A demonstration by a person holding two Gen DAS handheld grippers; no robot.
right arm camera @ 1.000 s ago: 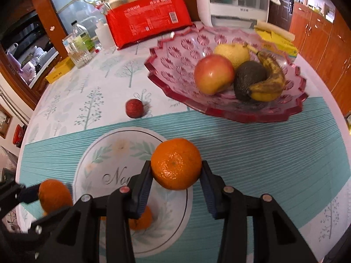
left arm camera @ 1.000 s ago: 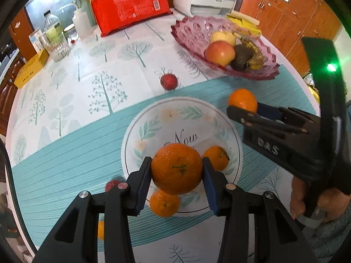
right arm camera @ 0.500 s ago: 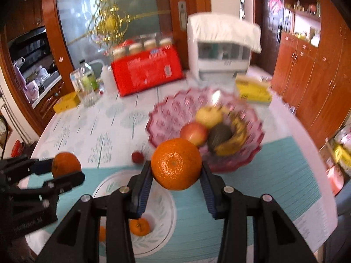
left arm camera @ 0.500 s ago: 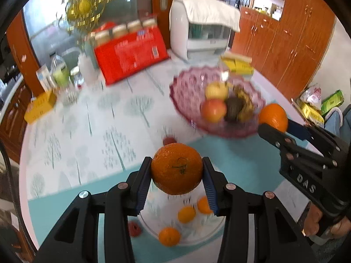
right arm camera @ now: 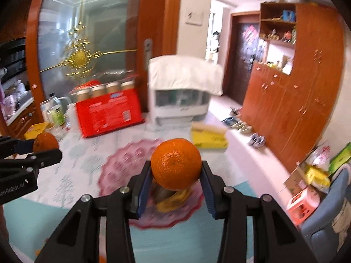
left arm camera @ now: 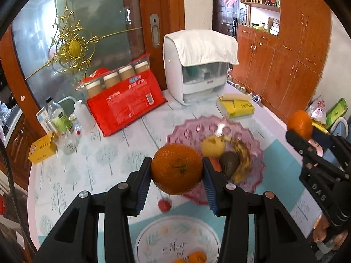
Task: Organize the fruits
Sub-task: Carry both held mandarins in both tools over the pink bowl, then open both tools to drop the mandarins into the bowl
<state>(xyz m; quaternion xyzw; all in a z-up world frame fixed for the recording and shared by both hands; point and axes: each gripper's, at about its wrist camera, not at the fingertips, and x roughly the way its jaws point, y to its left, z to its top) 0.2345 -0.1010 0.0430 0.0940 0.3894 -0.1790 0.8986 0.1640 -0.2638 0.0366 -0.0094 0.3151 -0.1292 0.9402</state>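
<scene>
My left gripper (left arm camera: 176, 173) is shut on an orange (left arm camera: 176, 168), held high above the table. My right gripper (right arm camera: 176, 168) is shut on a second orange (right arm camera: 176, 163); it also shows at the right edge of the left wrist view, where that orange (left arm camera: 300, 124) sits in its black jaws. Below and ahead lies a pink glass fruit bowl (left arm camera: 190, 129) with a yellow pear (left arm camera: 213, 146), an avocado (left arm camera: 229, 163) and a brown-spotted banana (left arm camera: 241, 164). Two small oranges (left arm camera: 195, 258) lie on the white plate (left arm camera: 158, 234) under my left gripper. A red fruit (left arm camera: 164, 205) lies between plate and bowl.
At the back of the table stand a red pack of jars (left arm camera: 125, 103), a white appliance under a cloth (left arm camera: 197, 65), a yellow box (left arm camera: 238, 107), bottles (left arm camera: 59, 118) and another yellow box (left arm camera: 42, 149). Wooden cupboards (left arm camera: 296, 54) line the right wall.
Both grippers rose well above the table and tilted up, each still holding its orange. The plate slid to the bottom of both views and the bowl now sits under the oranges.
</scene>
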